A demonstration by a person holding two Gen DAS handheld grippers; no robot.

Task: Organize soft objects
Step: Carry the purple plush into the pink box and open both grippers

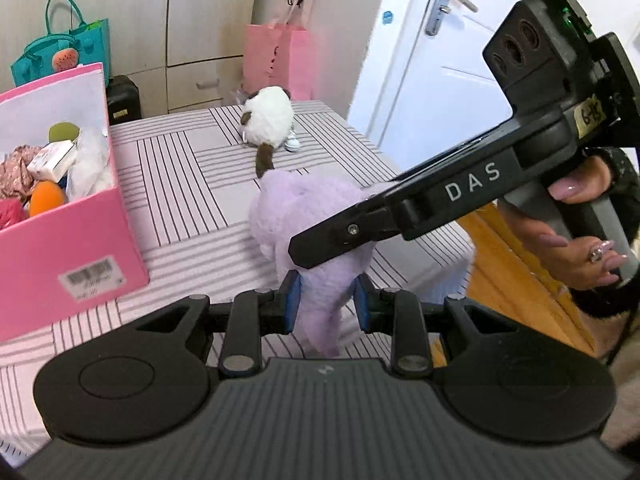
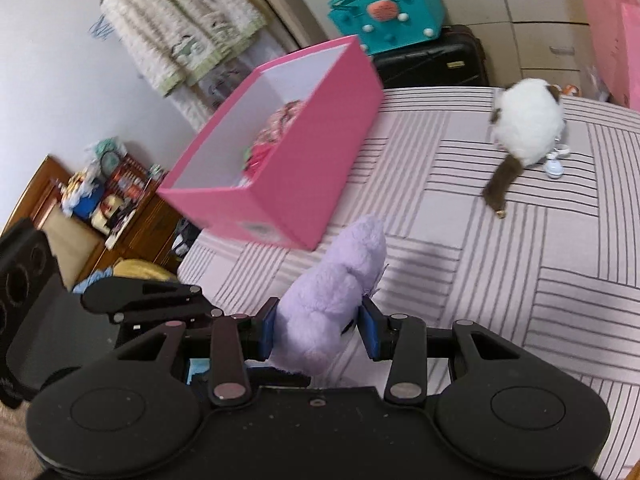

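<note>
— Left wrist view first: what are the blue pads doing?
— The left gripper [image 1: 326, 304] is pinching a narrow part of the lilac plush toy [image 1: 308, 216], jaws nearly closed on it.
— And the other one?
— The right gripper [image 2: 320, 330] is clamping a thicker part between its pads, jaws partway apart.
— Beyond that?
— The pink box [image 2: 304, 152] is sitting far left on the striped bedcover [image 2: 520, 280], holding soft things; a white and brown plush [image 2: 528, 128] is lying farther back.
</note>
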